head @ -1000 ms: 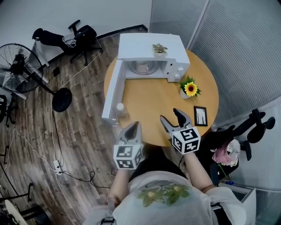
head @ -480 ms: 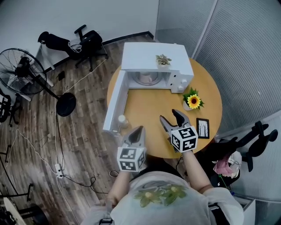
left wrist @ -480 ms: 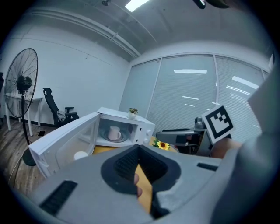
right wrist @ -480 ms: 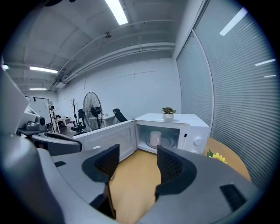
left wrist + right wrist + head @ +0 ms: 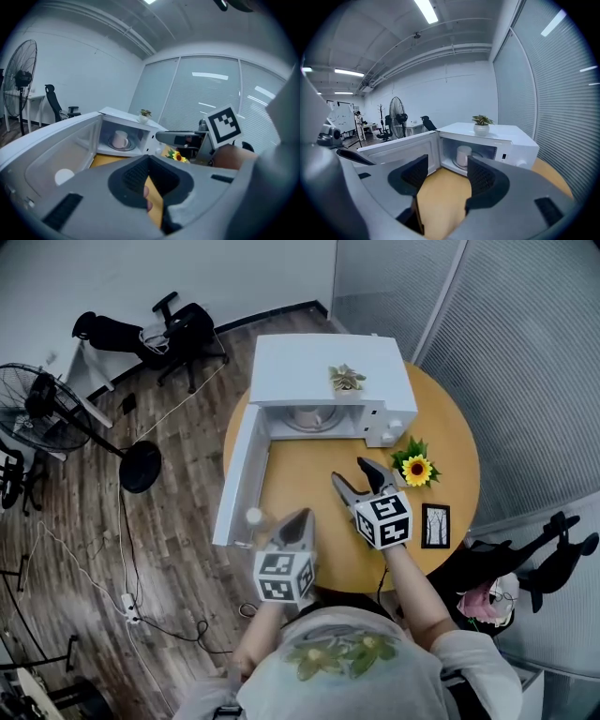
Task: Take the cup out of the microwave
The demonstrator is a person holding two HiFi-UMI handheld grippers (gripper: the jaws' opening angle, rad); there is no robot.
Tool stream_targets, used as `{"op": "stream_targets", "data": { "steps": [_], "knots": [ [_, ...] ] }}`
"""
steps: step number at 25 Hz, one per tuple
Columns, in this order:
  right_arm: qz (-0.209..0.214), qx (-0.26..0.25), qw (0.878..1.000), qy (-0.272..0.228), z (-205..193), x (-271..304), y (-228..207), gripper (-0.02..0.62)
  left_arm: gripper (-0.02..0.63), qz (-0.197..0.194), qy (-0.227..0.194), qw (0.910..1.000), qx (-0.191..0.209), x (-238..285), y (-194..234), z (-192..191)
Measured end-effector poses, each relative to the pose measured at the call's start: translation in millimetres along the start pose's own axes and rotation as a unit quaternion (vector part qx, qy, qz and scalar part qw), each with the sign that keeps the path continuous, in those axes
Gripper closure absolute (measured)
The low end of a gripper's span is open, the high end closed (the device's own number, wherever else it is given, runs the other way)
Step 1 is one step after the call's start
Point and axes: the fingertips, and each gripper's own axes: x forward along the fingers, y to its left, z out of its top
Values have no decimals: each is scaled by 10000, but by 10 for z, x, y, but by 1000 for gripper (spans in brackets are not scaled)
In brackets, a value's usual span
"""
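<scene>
The cup (image 5: pixel 304 415) sits inside the open microwave (image 5: pixel 323 360) at upper centre, and the right claw (image 5: pixel 349 472), jaws apart and empty, has edged nearer to begin the reach, while the left claw (image 5: pixel 297 519) hangs closed below.

Round wooden table (image 5: pixel 309 465), carrying a white microwave (image 5: pixel 323 367), door swung open, straight ahead of the right gripper (image 5: pixel 350 472). Just right of its jaws, a potted sunflower (image 5: pixel 418 468); right of its marker cube, a black picture frame (image 5: pixel 435 525).
</scene>
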Motion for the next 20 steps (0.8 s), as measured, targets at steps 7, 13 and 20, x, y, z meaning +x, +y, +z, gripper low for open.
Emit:
{"op": "stream_targets", "data": {
  "steps": [7,13,20],
  "knots": [
    [166,57,9998,86,35,518,-169,322,601,-60,185,9998,-32,318,70,-1],
    [198,97,9996,162,11,1049,-365,322,603,-92,341,9993,-88,562,122,-15],
    [184,277,9990,289,-108,1614,-537,322,603,-80,413,9990,-121,742,209,-7]
  ]
}}
